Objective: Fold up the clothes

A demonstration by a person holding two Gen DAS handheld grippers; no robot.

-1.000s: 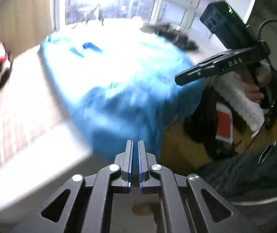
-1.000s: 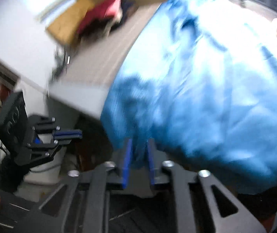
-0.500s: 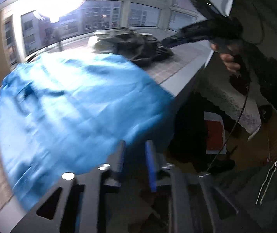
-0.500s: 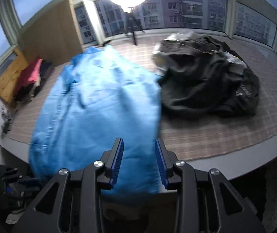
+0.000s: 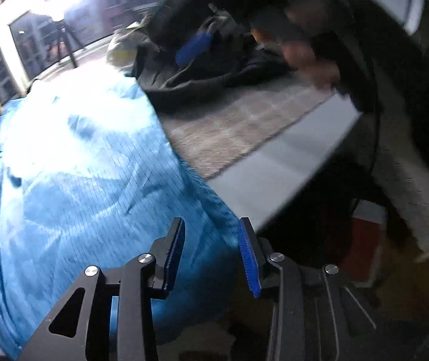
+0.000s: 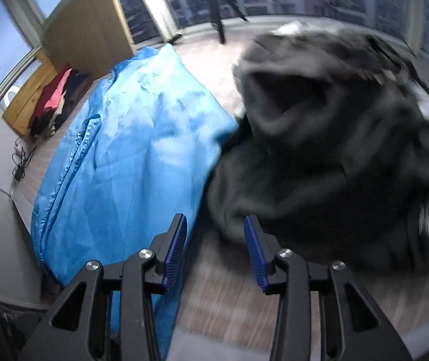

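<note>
On your left, the blue garment (image 6: 130,150) lies spread along the worktop (image 5: 274,177), its near end hanging over the edge, seemingly laid out or part-folded. Your left claw (image 5: 211,252) is opening over that end, gripping nothing. Your right claw (image 6: 216,243) is opening, empty, toward the unfolded dark pile (image 6: 334,138).

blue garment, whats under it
The blue garment lies on the checked table cover, its near end hanging over the table edge. The dark clothes pile lies beside it. Anything beneath the blue cloth is covered.
</note>
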